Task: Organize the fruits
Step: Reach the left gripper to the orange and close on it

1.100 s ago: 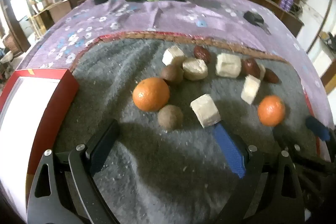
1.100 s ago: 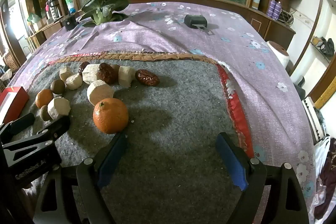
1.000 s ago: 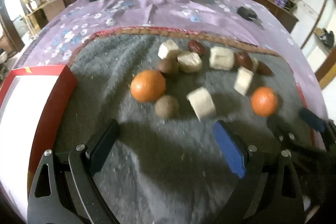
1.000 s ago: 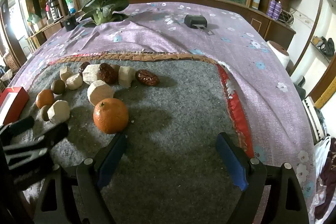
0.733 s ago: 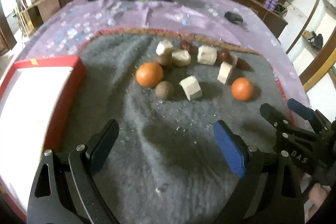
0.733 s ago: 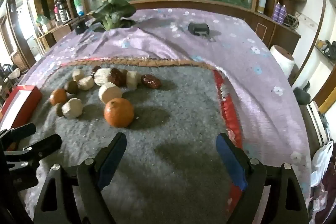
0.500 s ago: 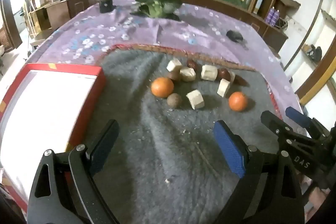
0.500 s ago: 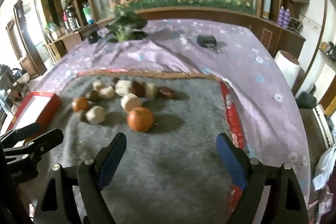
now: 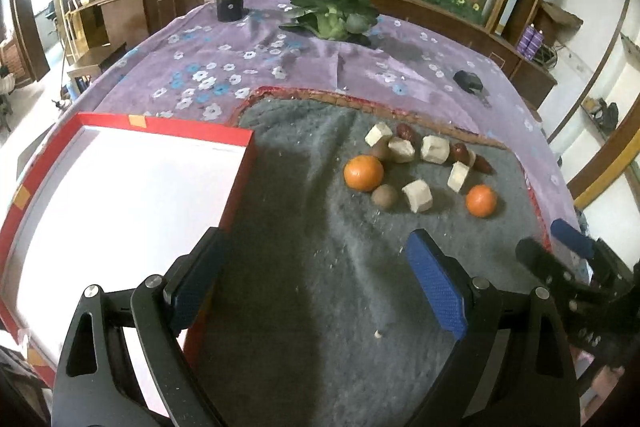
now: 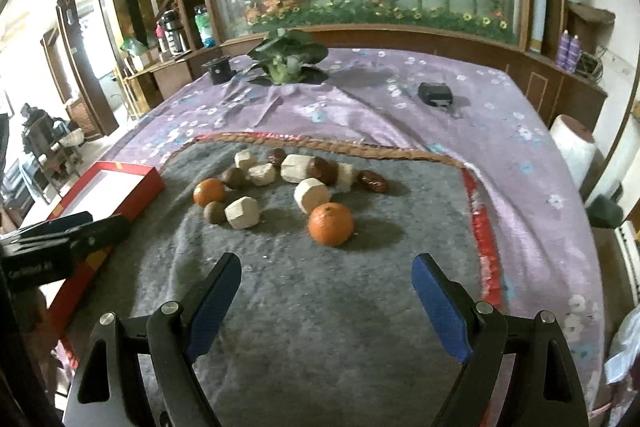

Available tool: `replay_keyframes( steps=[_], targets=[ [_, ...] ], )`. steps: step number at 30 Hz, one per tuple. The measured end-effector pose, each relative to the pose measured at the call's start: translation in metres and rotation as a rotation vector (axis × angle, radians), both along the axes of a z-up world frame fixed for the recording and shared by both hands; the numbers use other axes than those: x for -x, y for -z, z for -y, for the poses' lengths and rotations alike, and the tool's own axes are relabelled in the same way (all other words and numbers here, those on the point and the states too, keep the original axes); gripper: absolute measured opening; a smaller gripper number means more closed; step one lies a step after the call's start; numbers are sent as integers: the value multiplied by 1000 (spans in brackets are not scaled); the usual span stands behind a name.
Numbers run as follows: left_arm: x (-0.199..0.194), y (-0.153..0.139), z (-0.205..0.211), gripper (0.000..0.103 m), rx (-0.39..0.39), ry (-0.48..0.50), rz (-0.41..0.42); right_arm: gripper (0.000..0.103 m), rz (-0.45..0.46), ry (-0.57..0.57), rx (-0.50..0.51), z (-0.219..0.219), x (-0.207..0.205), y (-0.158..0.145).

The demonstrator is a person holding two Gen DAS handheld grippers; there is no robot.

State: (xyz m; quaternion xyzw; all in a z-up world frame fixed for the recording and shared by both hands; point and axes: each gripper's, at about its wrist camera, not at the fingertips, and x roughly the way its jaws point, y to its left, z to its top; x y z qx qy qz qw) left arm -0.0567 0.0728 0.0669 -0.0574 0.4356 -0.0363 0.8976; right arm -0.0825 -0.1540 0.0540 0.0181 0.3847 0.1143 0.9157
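Left wrist view: the left tongs (image 9: 316, 283) hang spread and empty beside the red tray (image 9: 240, 179), fruits (image 9: 416, 167) well ahead. Right wrist view: the right tongs (image 10: 326, 293) gape empty; best straddle the nearest orange (image 10: 330, 224) squarely before closing.

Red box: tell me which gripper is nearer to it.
Left. The left gripper hangs at the red box's right edge, jaws open; the right gripper is farther right, facing an orange.
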Motion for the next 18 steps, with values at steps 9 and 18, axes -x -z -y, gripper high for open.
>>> replay_keyframes(
  steps=[9, 18],
  targets=[
    [-33, 2, 18, 92, -31, 11, -22, 86, -2, -20, 19, -2, -1, 3],
    [-67, 18, 31, 92, -82, 58, -57, 86, -10, -60, -30, 4, -9, 8]
  ],
)
